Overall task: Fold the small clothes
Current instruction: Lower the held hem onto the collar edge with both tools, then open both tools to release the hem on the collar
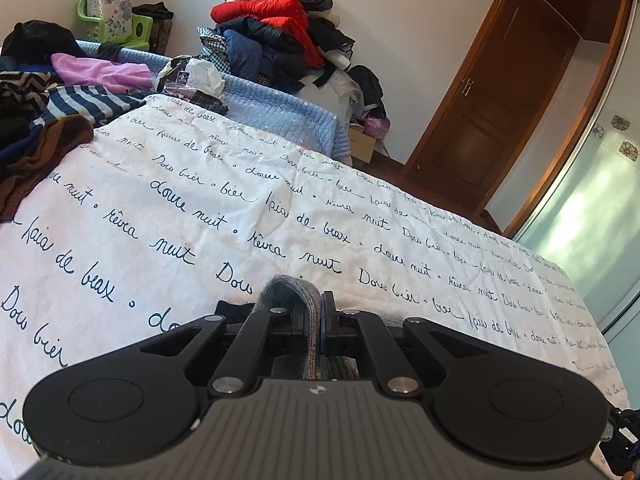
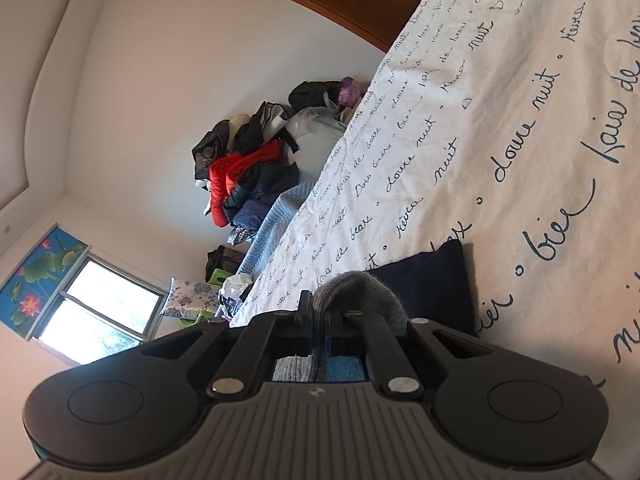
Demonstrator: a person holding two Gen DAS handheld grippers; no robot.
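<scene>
A grey knitted garment (image 1: 292, 296) bulges out between the fingers of my left gripper (image 1: 316, 320), which is shut on its edge above the white bed cover (image 1: 200, 208) printed with dark script. In the right wrist view, the same grey knit (image 2: 360, 292) is pinched by my right gripper (image 2: 320, 320), also shut. A dark navy part of the garment (image 2: 432, 280) lies flat on the cover just beyond the right gripper. A small dark patch (image 1: 234, 310) shows left of the left gripper's fingers. Most of the garment is hidden under the grippers.
Loose clothes, striped, pink and brown (image 1: 60, 96), are heaped on the bed's far left. A tall pile of jackets with a red one (image 1: 276, 20) stands against the far wall. A wooden door (image 1: 492, 92) and a glass panel (image 1: 592, 208) stand beyond the bed's right edge.
</scene>
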